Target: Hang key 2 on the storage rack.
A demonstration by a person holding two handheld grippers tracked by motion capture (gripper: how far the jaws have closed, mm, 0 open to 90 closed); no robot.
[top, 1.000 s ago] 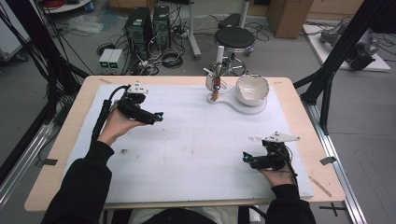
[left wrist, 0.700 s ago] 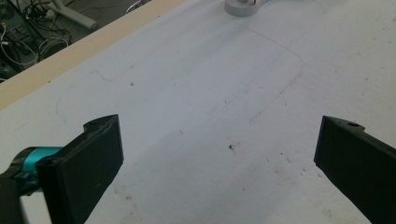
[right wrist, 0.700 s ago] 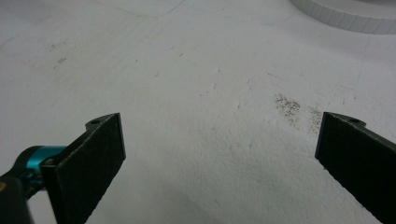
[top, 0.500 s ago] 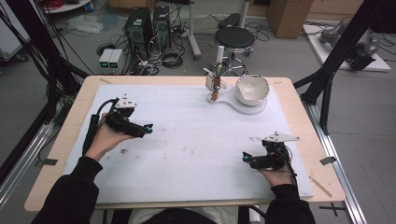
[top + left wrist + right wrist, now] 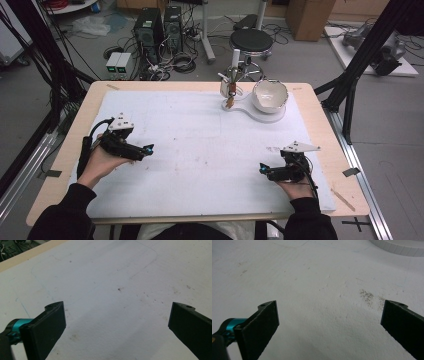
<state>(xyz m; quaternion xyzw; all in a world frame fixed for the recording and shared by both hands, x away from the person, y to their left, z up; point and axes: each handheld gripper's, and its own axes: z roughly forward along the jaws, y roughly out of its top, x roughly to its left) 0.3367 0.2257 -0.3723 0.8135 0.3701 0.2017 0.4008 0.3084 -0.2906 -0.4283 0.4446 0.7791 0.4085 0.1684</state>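
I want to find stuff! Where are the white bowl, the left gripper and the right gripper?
white bowl (image 5: 270,95): high view, inside wall.
left gripper (image 5: 148,148): high view, between its fingertips.
right gripper (image 5: 262,170): high view, between its fingertips.

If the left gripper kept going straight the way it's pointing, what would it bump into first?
Probably nothing soon. The left gripper, jaws wide open, points right across the bare white mat. The way looks free; the right gripper sits farther along, seemingly off that line.

Black sleeves (image 5: 60,217), black tools, teal fittings (image 5: 17,325)
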